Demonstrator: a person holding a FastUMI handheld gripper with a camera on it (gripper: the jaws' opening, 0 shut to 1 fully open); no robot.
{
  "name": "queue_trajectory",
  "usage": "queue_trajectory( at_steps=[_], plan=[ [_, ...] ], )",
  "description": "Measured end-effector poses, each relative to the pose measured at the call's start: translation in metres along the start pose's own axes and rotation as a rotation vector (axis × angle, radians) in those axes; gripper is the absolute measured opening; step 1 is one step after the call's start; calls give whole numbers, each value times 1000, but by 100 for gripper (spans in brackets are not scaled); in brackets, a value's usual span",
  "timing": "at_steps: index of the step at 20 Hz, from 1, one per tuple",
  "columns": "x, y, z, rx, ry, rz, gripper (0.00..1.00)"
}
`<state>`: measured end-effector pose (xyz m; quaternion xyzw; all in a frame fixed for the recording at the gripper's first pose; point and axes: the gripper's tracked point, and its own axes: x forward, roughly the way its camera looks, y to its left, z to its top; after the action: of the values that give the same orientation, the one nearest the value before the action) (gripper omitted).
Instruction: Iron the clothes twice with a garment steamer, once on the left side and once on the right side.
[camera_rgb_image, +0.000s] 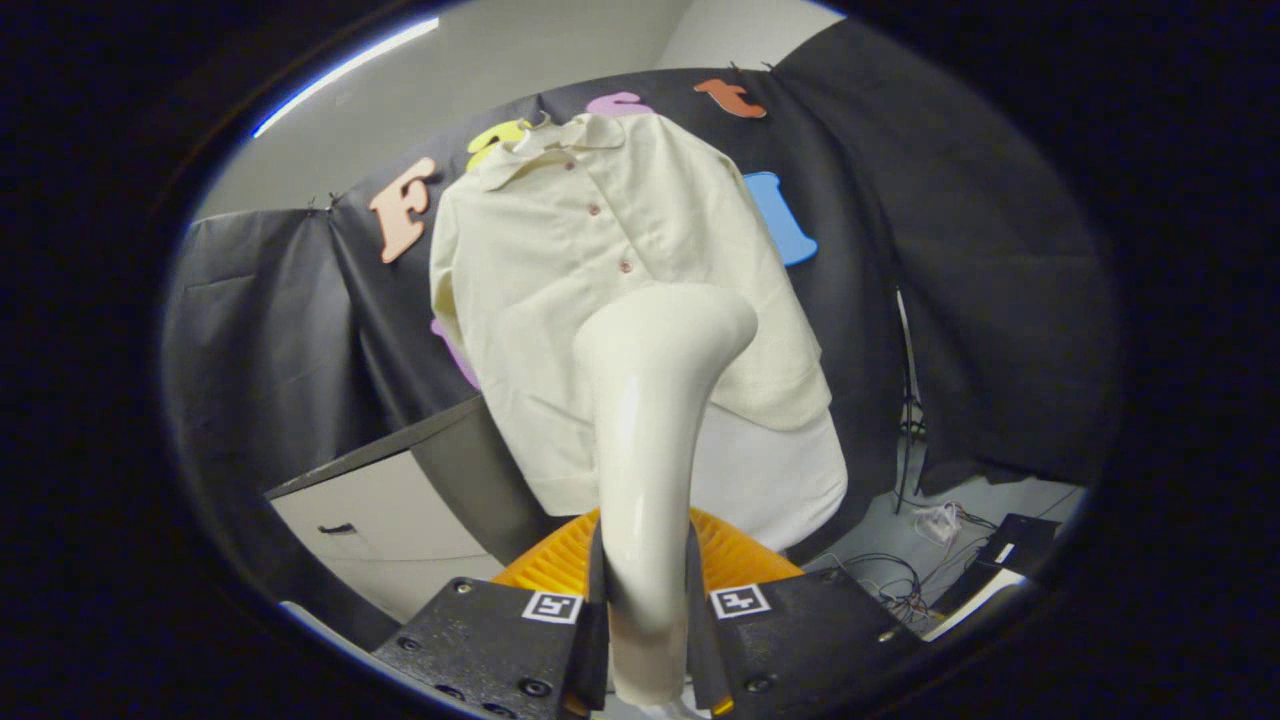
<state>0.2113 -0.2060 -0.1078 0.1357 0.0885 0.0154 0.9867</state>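
A cream button-up shirt (600, 250) hangs against the black cloth wall, collar at the top and small reddish buttons down its front. The white garment steamer (650, 420) stands upright between my fingers, its handle pressed from both sides and its bent head (690, 315) raised in front of the shirt's lower middle, near the lowest visible button. My gripper (647, 605) is shut on the steamer's handle. Whether the head touches the fabric I cannot tell. The steamer hides part of the shirt's lower front.
An orange ribbed object (735, 560) sits just beyond the fingers, below the shirt's hem. A pale cabinet with a dark top (380, 510) stands to the left. Cables and a dark box (960, 550) lie on the floor to the right.
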Motion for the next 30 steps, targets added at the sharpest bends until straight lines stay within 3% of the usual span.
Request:
queue_trajectory(
  at_steps=[5,20,26,30],
  plan=[
    [-33,54,10,-86,-36,38,32],
    [-145,257,27,-177,-228,334,32],
    [-170,302,22,-237,-291,359,32],
    [-180,306,14,-269,-333,312,32]
  ],
)
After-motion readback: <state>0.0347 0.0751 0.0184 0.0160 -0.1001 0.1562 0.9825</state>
